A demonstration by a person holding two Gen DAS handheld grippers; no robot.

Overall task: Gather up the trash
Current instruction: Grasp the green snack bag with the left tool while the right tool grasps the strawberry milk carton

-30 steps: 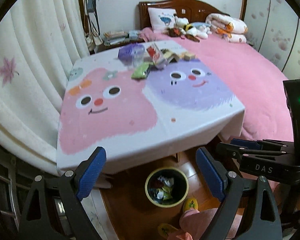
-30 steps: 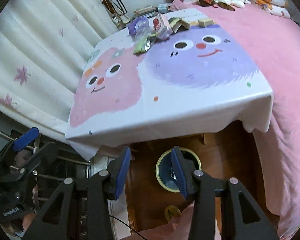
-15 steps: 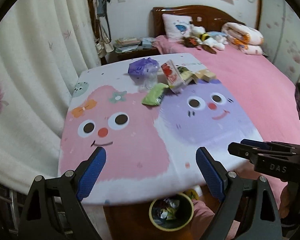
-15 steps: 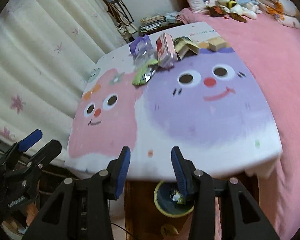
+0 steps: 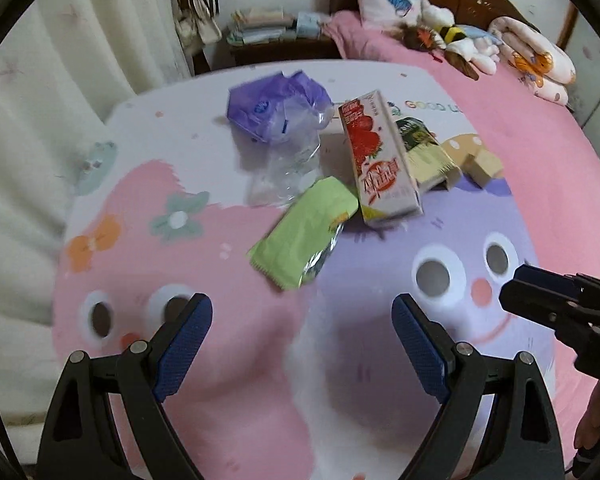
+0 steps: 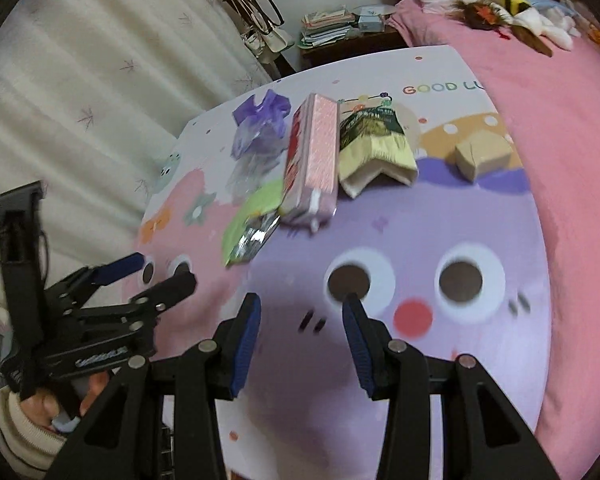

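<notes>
Two empty grippers, both above the tabletop (image 5: 228,380), nothing picked. Left wrist view: we see the left gripper (image 5: 302,344) spread wide with only cartoon cloth between its blue pads, and the trash pile sits ahead of it toward the far side of the tabletop: green wrapper (image 5: 304,232) nearest, strawberry milk carton (image 5: 376,156) just beside it and overlapping its far corner, clear crumpled plastic (image 5: 288,164) and purple bag (image 5: 268,100) behind, yellow-green packet (image 5: 428,152) and small tan box (image 5: 482,164) to the right. The right gripper (image 5: 560,304) pokes in at the right edge. Right wrist view: we see the right gripper (image 6: 300,332) partly parted, holding nothing, over the purple face; same pile ahead, the carton (image 6: 312,152) leaning against the packet (image 6: 374,148), wrapper (image 6: 252,220) closest to the left gripper (image 6: 156,276), which a hand in a cream sleeve (image 6: 16,436) carries. Risks as we judge them: the wrapper lies flat and slick, so pads could slide over it or pinch the cloth and drag the whole pile; the carton rests on neighbours, so pulling the wrapper may topple it; the clear plastic is hard to see and easy to miss. No bin visible in either view.
</notes>
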